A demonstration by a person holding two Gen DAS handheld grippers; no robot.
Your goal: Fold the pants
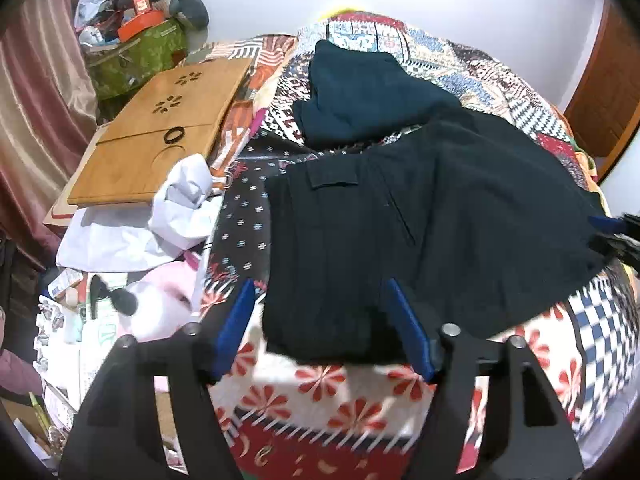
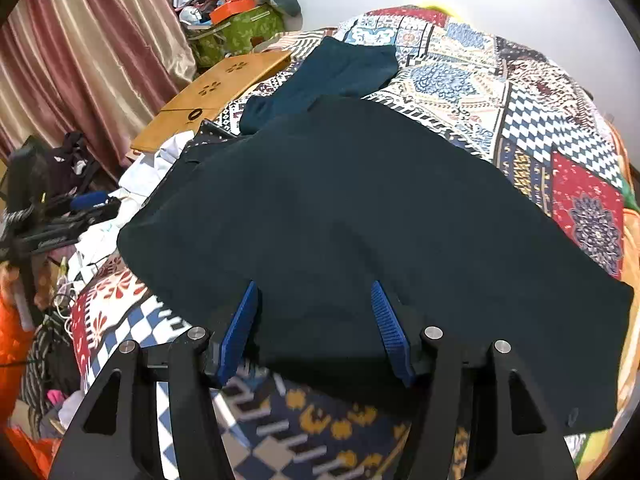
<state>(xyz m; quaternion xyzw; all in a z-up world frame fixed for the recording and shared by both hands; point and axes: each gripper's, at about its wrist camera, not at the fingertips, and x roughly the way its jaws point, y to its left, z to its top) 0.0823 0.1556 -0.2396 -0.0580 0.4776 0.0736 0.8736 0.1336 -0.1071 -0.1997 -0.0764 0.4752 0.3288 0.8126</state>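
1. Both claws are standing open: we are holding the left claw [image 1: 320, 300] over the near left corner of the black pants [image 1: 420, 232], its blue pads [image 1: 236, 324] spread apart and clear of the cloth.
2. We are holding the right claw [image 2: 314, 304] over the near edge of the same pants, its pads parted too and pressing on nothing.
3. Black pants are lying flat on the patterned bedspread [image 1: 340, 400] just ahead of both claws, folded over, with a flap pocket [image 1: 332, 178] showing ahead of the left claw.
4. Beyond the pants, farther from our claws, a dark teal garment [image 1: 372, 92] is lying folded on the bedspread.
5. Off to the left of the left claw, a wooden lap tray [image 1: 160, 132] is resting with a white cloth [image 1: 160, 220] crumpled against its near edge.
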